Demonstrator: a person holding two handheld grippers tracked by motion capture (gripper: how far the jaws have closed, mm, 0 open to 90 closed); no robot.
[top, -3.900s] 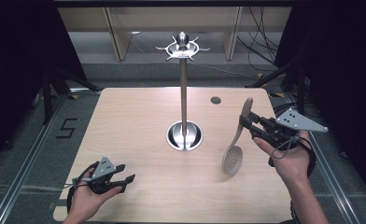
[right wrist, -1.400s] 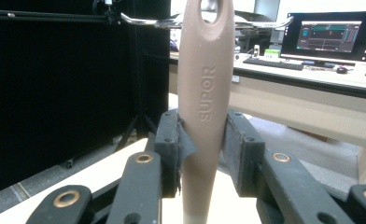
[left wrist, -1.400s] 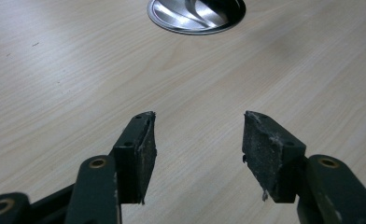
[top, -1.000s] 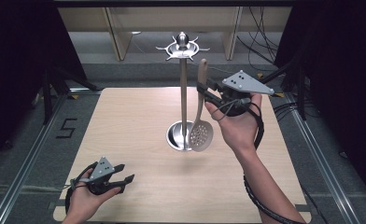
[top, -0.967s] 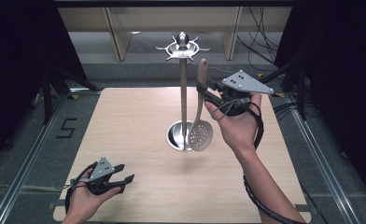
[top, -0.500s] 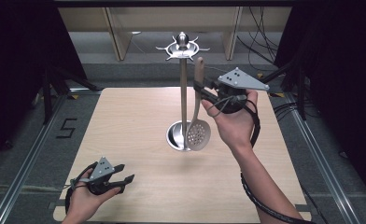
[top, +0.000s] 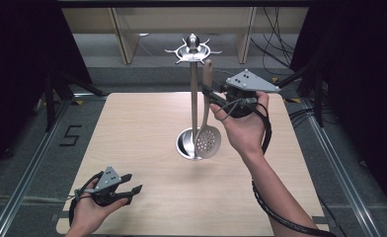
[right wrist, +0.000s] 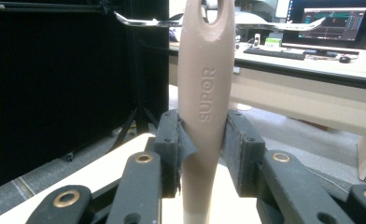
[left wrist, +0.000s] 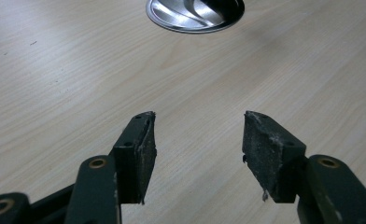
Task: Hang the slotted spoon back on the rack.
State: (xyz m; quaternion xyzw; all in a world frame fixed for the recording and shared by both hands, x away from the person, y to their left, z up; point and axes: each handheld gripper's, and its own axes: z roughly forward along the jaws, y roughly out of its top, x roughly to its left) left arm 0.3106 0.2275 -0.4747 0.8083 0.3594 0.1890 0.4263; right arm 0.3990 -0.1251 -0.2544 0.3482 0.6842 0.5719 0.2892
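Because the hole in its handle must meet a hook on the stand, the right gripper is clamping the slotted spoon upright — left gripper idling, jaws wide.

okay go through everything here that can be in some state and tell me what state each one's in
Slotted spoon: held upright by its handle, hanging hole not yet on a hook.
Right tongs: shut on the spoon handle.
Left tongs: open, nothing between them, low over the table.
Utensil stand: upright, its hooks bare.

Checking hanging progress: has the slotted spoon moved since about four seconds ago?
Yes. The slotted spoon, held upright by the right tool, has moved left and up, beside the stand's pole.
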